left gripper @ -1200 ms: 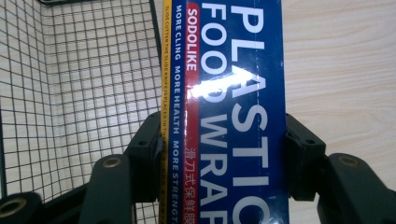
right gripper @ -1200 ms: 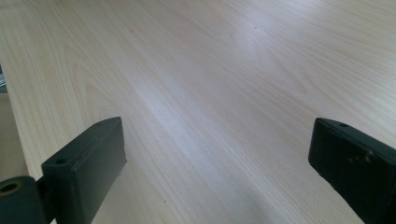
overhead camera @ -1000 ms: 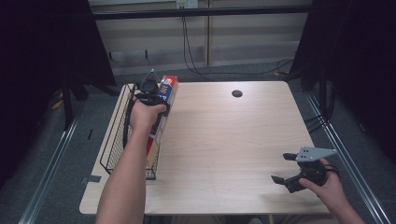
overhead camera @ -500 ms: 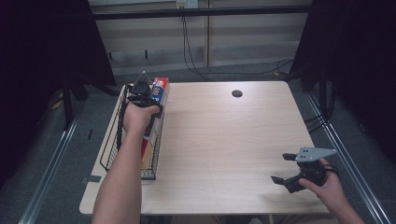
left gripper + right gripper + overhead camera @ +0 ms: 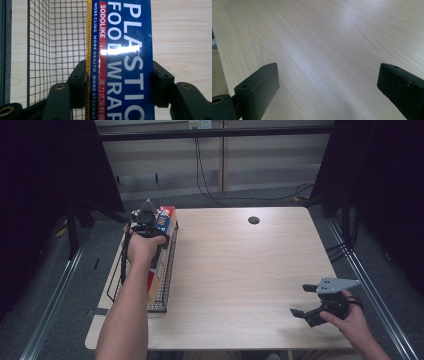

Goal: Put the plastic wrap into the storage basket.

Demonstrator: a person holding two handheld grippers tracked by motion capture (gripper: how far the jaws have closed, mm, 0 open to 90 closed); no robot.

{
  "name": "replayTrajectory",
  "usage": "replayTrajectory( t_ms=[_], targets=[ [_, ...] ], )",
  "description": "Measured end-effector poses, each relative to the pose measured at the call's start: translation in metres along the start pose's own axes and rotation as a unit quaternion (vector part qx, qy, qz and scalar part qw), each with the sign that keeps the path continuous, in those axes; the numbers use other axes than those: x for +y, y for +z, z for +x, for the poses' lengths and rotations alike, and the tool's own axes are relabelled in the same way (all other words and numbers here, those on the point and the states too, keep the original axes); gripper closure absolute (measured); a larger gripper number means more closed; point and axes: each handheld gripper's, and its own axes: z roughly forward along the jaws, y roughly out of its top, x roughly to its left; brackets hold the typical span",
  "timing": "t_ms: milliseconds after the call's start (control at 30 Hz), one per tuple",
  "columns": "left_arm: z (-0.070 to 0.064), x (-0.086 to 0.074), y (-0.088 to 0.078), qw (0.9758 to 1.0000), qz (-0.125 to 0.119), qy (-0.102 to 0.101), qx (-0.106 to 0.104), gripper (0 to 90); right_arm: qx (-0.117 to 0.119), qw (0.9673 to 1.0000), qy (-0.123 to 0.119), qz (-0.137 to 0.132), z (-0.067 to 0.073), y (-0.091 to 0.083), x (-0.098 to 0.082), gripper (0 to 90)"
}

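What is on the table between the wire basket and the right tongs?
Nothing: in the high view, the table is bare wood from the wire basket across to the right tongs.

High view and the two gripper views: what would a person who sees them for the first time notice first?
First, the long blue plastic wrap box, clamped between the jaws of the left claw at the table's left edge, over the black wire basket there. Next, the right claw, open with nothing between its jaws, over bare wood near the front right corner of the light wooden table.
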Motion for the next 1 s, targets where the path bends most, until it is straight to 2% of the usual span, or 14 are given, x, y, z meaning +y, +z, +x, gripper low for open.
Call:
replayTrajectory(
  t_ms=[433, 533, 733, 800, 1000],
  targets=[
    [0.011, -0.004, 0.003, 0.9999, 0.002, -0.011, 0.006, 42.8, 0.003, 1.0000, 0.004, -0.003, 0.001, 0.000, 0.001, 3.8],
    [0.012, -0.006, 0.005, 0.9998, 0.003, -0.020, 0.005, 42.8, 0.004, 1.0000, 0.003, -0.003, 0.001, 0.000, 0.001, 3.8],
    [0.017, -0.008, 0.007, 0.9998, 0.006, -0.018, 0.009, 42.8, 0.002, 1.0000, 0.004, -0.002, 0.001, 0.000, 0.001, 3.8],
    [0.017, -0.009, 0.007, 0.9996, 0.006, -0.025, 0.010, 42.8, 0.001, 1.0000, 0.005, -0.002, 0.001, 0.000, 0.001, 3.8],
    [0.020, -0.011, 0.010, 0.9995, 0.010, -0.030, 0.007, 42.8, 0.002, 1.0000, 0.004, -0.002, 0.001, 0.000, 0.000, 3.8]
  ],
)
